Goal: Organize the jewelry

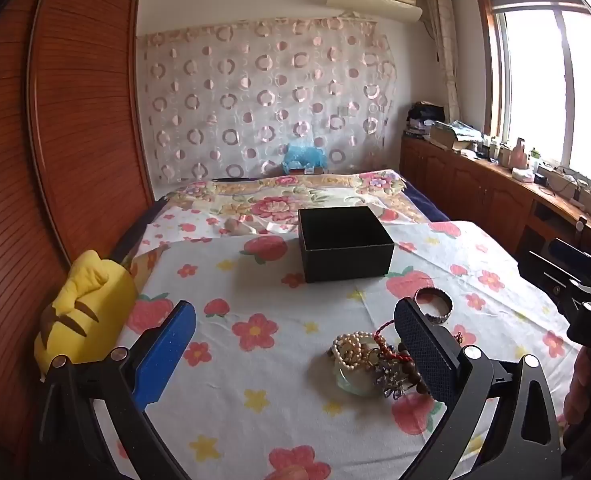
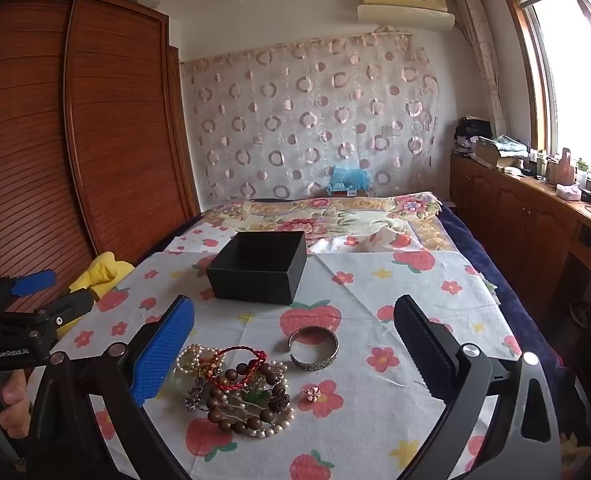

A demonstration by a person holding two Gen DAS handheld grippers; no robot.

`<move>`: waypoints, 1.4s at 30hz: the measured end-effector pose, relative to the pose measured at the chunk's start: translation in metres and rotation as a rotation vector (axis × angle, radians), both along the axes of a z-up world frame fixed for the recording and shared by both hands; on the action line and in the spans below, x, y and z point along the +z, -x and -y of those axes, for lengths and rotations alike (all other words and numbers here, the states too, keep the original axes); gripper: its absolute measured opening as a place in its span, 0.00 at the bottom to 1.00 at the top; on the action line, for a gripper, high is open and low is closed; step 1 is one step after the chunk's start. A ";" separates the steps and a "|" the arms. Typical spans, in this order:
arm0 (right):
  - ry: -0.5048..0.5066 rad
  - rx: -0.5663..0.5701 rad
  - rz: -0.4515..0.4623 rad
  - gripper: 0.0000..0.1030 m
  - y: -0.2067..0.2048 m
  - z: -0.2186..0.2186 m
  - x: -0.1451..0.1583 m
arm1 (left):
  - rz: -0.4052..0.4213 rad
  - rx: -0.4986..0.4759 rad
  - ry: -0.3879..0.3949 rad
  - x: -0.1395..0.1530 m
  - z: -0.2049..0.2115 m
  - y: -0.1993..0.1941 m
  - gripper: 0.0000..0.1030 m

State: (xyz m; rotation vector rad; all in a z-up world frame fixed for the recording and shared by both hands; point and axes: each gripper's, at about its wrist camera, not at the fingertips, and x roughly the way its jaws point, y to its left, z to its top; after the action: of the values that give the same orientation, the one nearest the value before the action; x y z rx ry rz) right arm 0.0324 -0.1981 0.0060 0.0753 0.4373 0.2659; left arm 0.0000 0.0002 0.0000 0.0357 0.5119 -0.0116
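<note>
A heap of jewelry (image 2: pixel 235 390) lies on the flowered sheet: pearl strands, a brown bead bracelet, a red cord, a greenish bangle. A silver bangle (image 2: pixel 313 349) lies just right of it, and a small flower piece (image 2: pixel 310 393) sits near the heap. Behind them stands an open, empty black box (image 2: pixel 260 267). My right gripper (image 2: pixel 293 350) hangs open above the heap, touching nothing. In the left wrist view my left gripper (image 1: pixel 295 350) is open too, with the heap (image 1: pixel 371 364) near its right finger, the silver bangle (image 1: pixel 435 304) and the box (image 1: pixel 345 242) beyond.
A yellow plush toy (image 1: pixel 81 312) lies at the bed's left edge beside the wooden wardrobe (image 1: pixel 55 140). A folded flowered blanket (image 2: pixel 327 216) covers the far end of the bed. A low cabinet (image 2: pixel 535 216) with clutter runs under the window on the right.
</note>
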 end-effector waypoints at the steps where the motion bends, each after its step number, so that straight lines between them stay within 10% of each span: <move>1: 0.000 0.003 0.001 0.98 0.000 0.000 0.000 | 0.002 0.001 -0.001 0.000 0.000 0.000 0.94; 42: 0.002 0.003 0.003 0.98 0.001 0.000 0.001 | 0.010 0.000 0.001 0.003 -0.004 0.002 0.94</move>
State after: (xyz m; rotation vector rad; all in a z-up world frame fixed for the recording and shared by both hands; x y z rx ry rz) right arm 0.0317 -0.1979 0.0075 0.0726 0.4347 0.2682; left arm -0.0022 0.0044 0.0028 0.0348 0.5018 -0.0113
